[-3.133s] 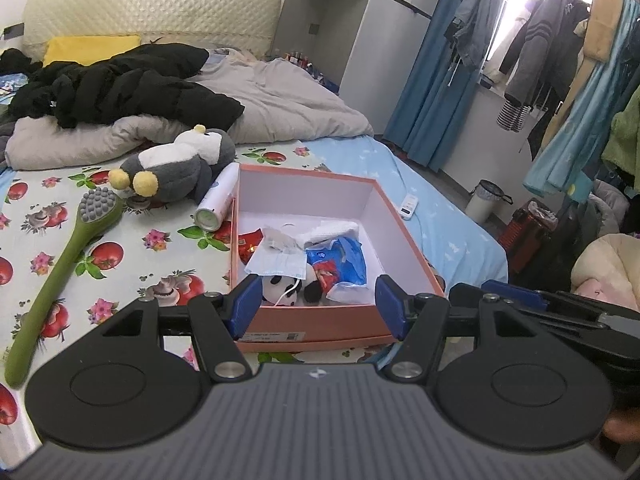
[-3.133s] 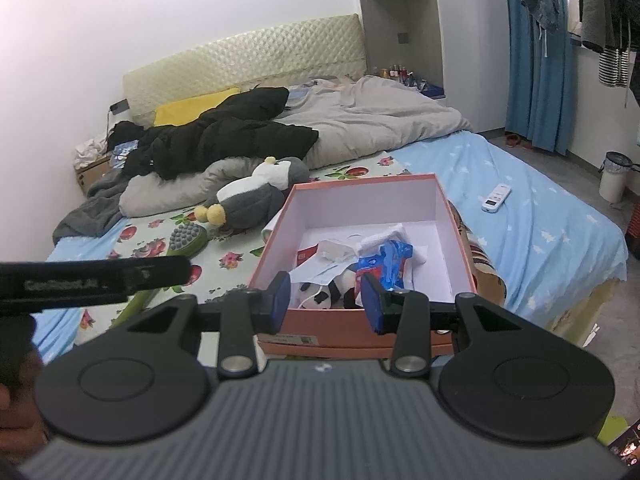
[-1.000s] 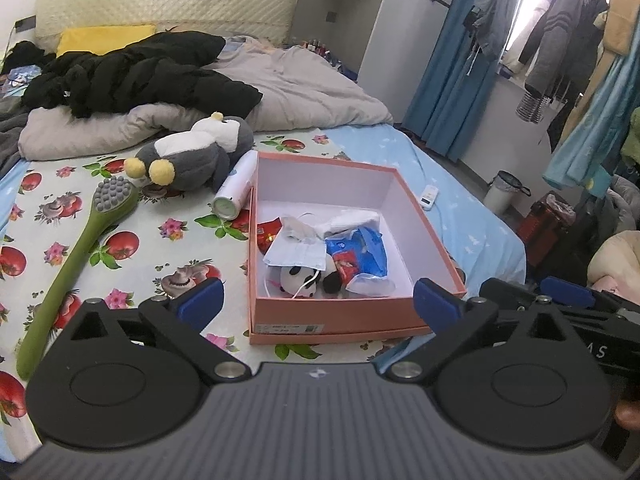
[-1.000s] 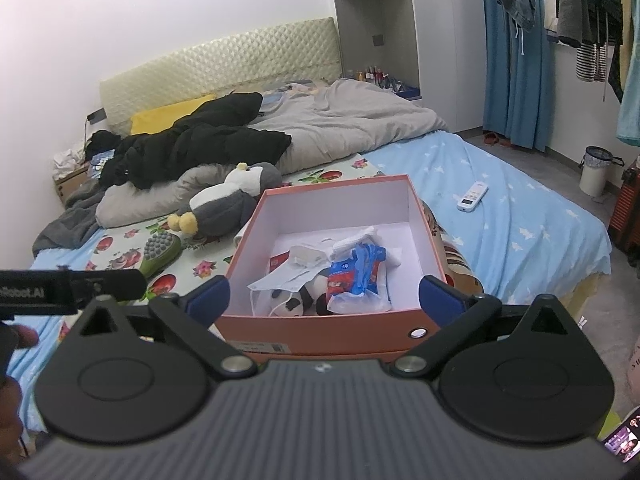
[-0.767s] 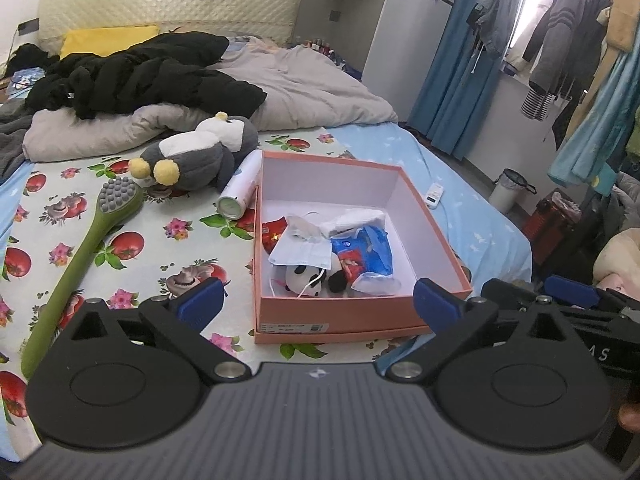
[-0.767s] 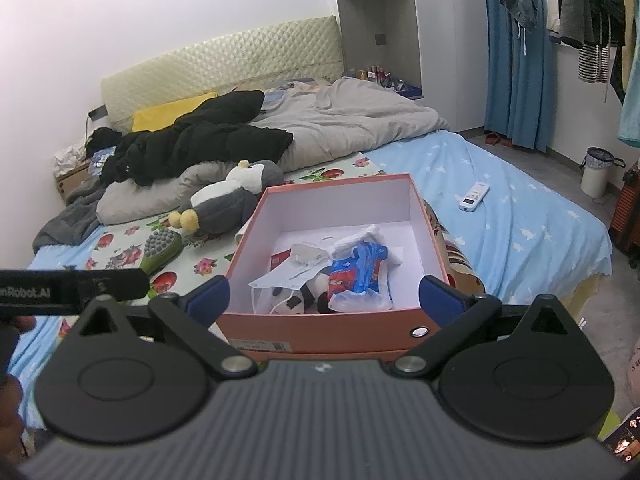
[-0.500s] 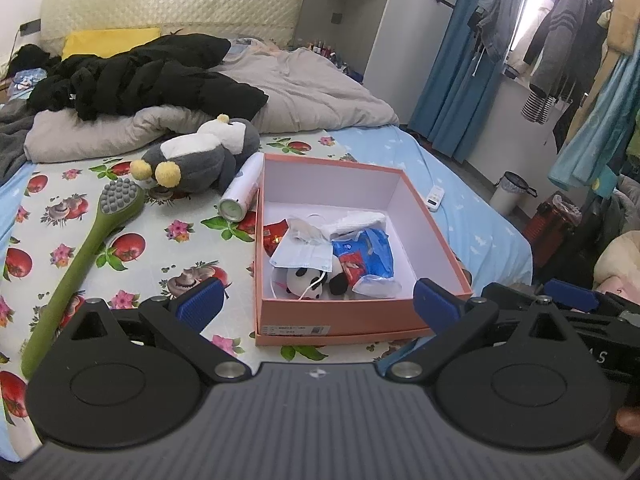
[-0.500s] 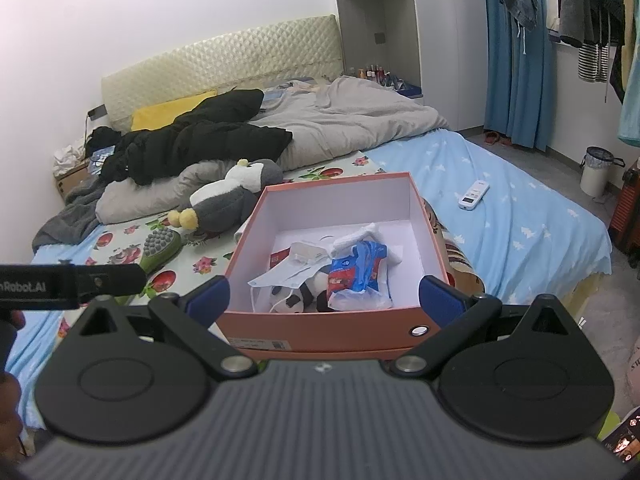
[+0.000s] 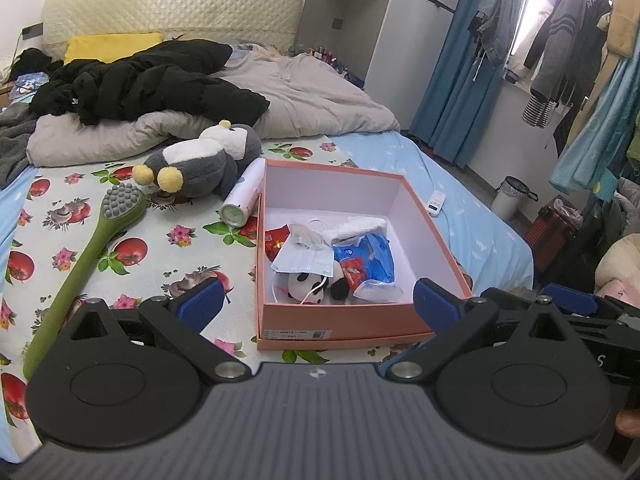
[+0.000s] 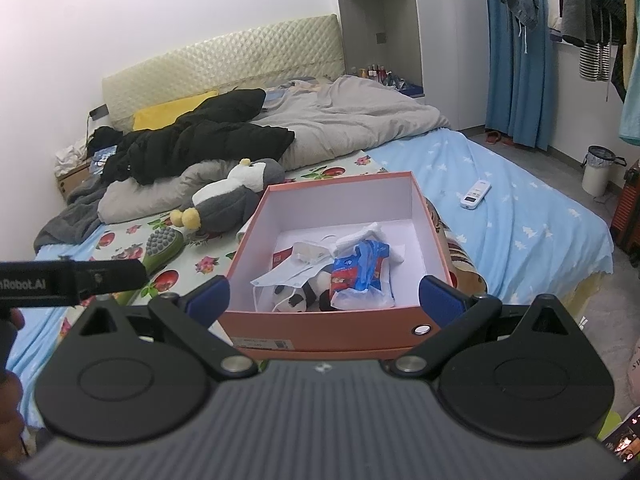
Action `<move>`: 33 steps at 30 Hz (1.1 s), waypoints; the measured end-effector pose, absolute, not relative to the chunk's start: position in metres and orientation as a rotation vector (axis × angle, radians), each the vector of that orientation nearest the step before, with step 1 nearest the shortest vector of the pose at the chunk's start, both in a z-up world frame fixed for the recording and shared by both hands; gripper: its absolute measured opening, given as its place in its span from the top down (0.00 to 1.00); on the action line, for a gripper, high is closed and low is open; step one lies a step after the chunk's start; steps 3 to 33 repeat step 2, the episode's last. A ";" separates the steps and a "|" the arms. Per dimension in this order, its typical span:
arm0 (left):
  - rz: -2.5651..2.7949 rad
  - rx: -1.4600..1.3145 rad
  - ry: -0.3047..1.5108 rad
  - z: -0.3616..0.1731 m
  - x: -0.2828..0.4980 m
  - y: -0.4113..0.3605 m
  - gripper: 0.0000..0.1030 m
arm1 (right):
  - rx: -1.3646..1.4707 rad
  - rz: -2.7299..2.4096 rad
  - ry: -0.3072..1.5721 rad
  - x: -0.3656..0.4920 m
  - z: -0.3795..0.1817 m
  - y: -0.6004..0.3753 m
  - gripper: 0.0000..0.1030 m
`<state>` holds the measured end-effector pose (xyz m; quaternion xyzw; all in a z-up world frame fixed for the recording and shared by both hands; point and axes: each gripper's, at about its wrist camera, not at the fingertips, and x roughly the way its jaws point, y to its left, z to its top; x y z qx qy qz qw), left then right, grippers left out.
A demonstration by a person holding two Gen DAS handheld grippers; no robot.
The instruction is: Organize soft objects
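Note:
An open orange box (image 9: pixel 436 256) (image 10: pixel 434 240) sits on the bed. Inside lie a face mask (image 9: pixel 306 260) (image 10: pixel 286 276), a small panda plush (image 9: pixel 304 285) (image 10: pixel 290 298), a blue packet (image 9: pixel 370 258) (image 10: pixel 360 268) and a white cloth (image 9: pixel 356 227). A grey and white penguin plush (image 9: pixel 200 162) (image 10: pixel 232 190) lies on the bed left of the box. My left gripper (image 9: pixel 316 307) is open and empty, held in front of the box. My right gripper (image 10: pixel 324 295) is open and empty, also in front of the box.
A green long-handled brush (image 9: pixel 86 254) (image 10: pixel 162 246) and a white spray can (image 9: pixel 244 198) lie left of the box. Black jacket (image 9: pixel 152 76) and grey duvet (image 9: pixel 320 100) lie behind. A remote (image 10: pixel 475 194) lies on the blue sheet. The bed's right edge drops to the floor.
Both grippers opened wide from a narrower gap about three seconds ago. Over the last second both views shifted only slightly; the box contents have not moved.

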<state>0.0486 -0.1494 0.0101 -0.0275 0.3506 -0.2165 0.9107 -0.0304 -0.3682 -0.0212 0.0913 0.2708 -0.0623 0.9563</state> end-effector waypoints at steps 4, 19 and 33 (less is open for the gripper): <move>-0.448 -0.058 0.725 0.011 0.048 -0.149 0.01 | 0.184 -0.125 0.548 -0.031 -0.021 -0.367 0.00; -0.448 -0.058 0.725 0.011 0.048 -0.149 0.01 | 0.184 -0.125 0.548 -0.031 -0.021 -0.367 0.00; -0.448 -0.058 0.725 0.011 0.048 -0.149 0.01 | 0.184 -0.125 0.548 -0.031 -0.021 -0.367 0.00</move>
